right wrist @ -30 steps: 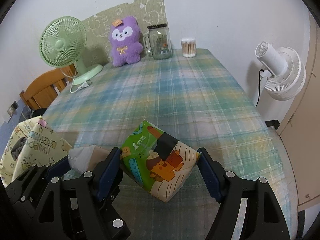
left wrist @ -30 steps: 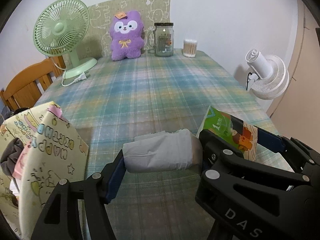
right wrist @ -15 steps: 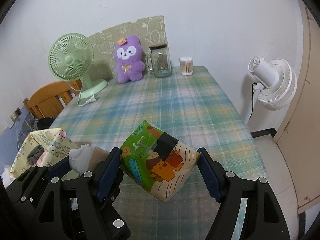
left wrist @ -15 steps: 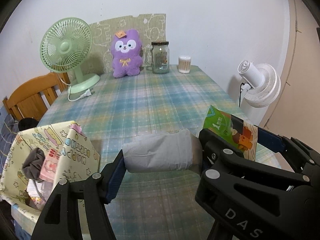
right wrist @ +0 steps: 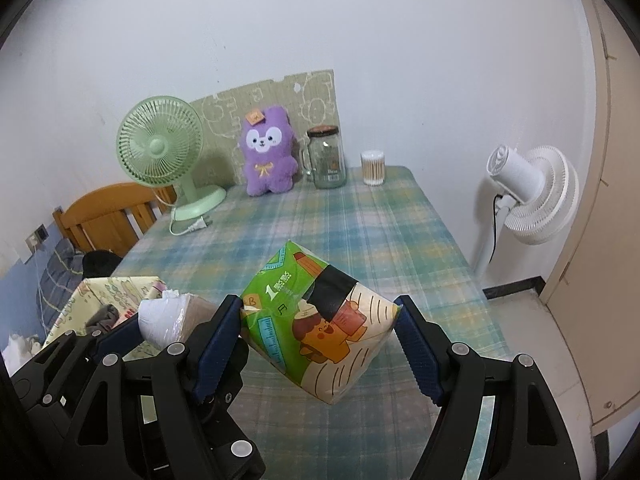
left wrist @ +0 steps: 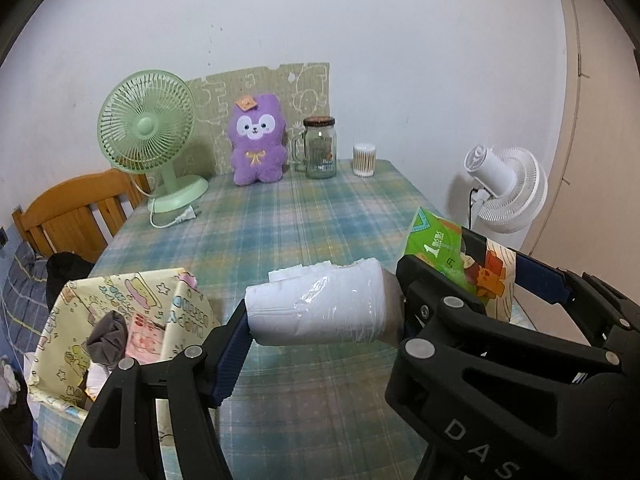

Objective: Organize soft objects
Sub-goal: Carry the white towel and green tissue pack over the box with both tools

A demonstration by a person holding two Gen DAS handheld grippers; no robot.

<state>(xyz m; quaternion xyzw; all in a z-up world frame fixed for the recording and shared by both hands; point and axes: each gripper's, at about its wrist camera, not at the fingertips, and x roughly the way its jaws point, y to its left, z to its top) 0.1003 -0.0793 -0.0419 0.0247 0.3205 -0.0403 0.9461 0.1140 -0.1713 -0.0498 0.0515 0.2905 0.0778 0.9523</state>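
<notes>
My left gripper (left wrist: 320,312) is shut on a white tissue pack (left wrist: 316,308) wrapped in clear plastic, held across its ends above the plaid table. My right gripper (right wrist: 320,320) is shut on a green and cream tissue pack (right wrist: 320,320) with a cartoon print; the same pack (left wrist: 460,256) shows at the right of the left wrist view. Both packs hang in the air side by side. A yellow patterned bag (left wrist: 120,312) stands open at the lower left, with cloth items inside. A purple plush toy (left wrist: 258,140) sits at the table's far end.
At the far end stand a green desk fan (left wrist: 148,136), a glass jar (left wrist: 319,148) and a cotton-swab tub (left wrist: 364,160). A wooden chair (left wrist: 76,212) is at the left. A white floor fan (right wrist: 532,192) stands right of the table (right wrist: 360,224).
Both grippers have risen and pulled back from the table with their packs still held; the far objects look smaller and the yellow bag shows more from above.
</notes>
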